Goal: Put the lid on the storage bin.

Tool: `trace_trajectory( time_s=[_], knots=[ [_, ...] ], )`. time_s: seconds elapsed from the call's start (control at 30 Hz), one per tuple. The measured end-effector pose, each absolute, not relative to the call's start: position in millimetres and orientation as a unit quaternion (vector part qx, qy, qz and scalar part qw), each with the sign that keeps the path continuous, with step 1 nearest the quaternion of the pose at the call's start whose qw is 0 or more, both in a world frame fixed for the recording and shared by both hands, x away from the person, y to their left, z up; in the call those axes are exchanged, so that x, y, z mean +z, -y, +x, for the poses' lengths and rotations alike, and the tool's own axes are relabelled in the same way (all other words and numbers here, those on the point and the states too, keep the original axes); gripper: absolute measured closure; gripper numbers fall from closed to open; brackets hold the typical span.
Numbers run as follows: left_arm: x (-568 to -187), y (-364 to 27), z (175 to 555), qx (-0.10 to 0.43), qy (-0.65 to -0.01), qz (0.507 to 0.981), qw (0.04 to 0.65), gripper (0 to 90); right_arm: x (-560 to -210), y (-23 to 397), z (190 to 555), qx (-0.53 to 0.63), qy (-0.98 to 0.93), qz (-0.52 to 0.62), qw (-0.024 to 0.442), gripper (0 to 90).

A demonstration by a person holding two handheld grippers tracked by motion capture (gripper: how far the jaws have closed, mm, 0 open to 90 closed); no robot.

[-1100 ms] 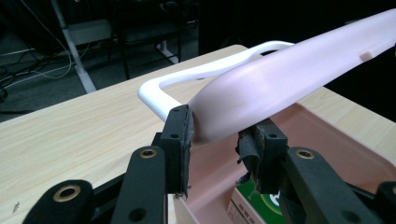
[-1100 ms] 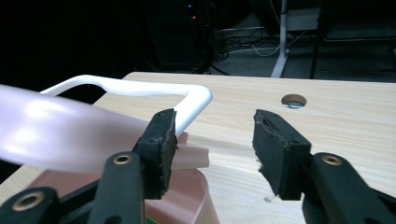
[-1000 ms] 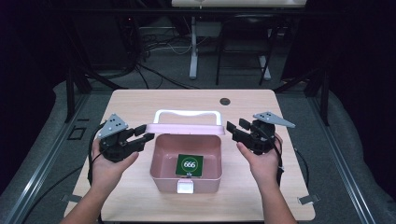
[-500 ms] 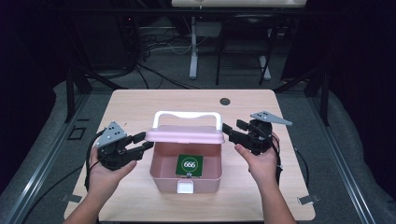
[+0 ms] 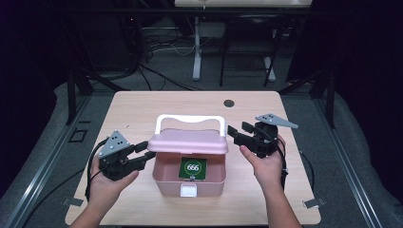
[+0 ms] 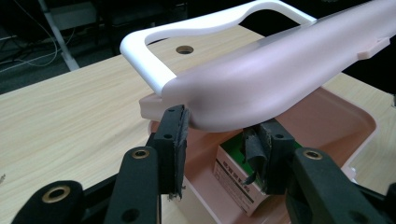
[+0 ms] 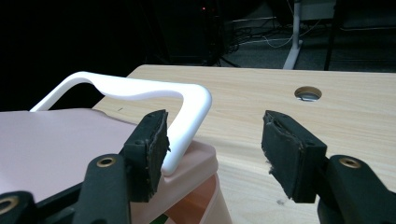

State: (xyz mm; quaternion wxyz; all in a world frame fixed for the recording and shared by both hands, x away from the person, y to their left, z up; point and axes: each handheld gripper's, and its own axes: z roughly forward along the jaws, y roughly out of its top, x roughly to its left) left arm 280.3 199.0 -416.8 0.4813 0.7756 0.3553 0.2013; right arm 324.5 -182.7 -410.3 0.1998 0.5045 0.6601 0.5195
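Note:
A pink box (image 5: 167, 183) stands at the table's middle front, with a green packet marked 666 (image 5: 192, 167) inside. Its pink lid (image 5: 187, 141), which carries a white handle (image 5: 190, 118), hangs partly swung over the opening. My left gripper (image 5: 146, 153) is at the lid's left end. In the left gripper view the lid (image 6: 280, 79) has its corner over and between the parted jaws of that gripper (image 6: 215, 140), and the packet (image 6: 233, 172) lies below. My right gripper (image 5: 236, 131) stands open just off the lid's right end, with the handle (image 7: 187, 107) beside its left jaw.
A white latch (image 5: 189, 191) sits on the box's front wall. The wooden table (image 5: 142, 109) has a round cable hole (image 5: 229, 102) at the back. Bare wood lies behind and on both sides of the box. Dark floor, cables and table legs lie beyond.
The lid has swung up from lying flat behind the box and now hangs over the opening. My left gripper moved down and in with its left end. The right gripper barely shifted.

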Motion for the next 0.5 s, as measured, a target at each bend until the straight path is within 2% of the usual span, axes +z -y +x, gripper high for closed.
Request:
trace_trajectory(
  time_s=[0.23,0.5],
  knots=[
    [-416.5,-201.9,275.9,0.202,-0.354,0.775,0.483,67.0,-411.5,182.0,325.5,0.514,-0.663,0.507,0.2,40.9],
    [-421.3,-204.0,270.0,0.202,-0.352,0.775,0.484,69.1,-412.3,181.0,326.0,0.511,-0.666,0.506,0.2,41.2]
  ],
)
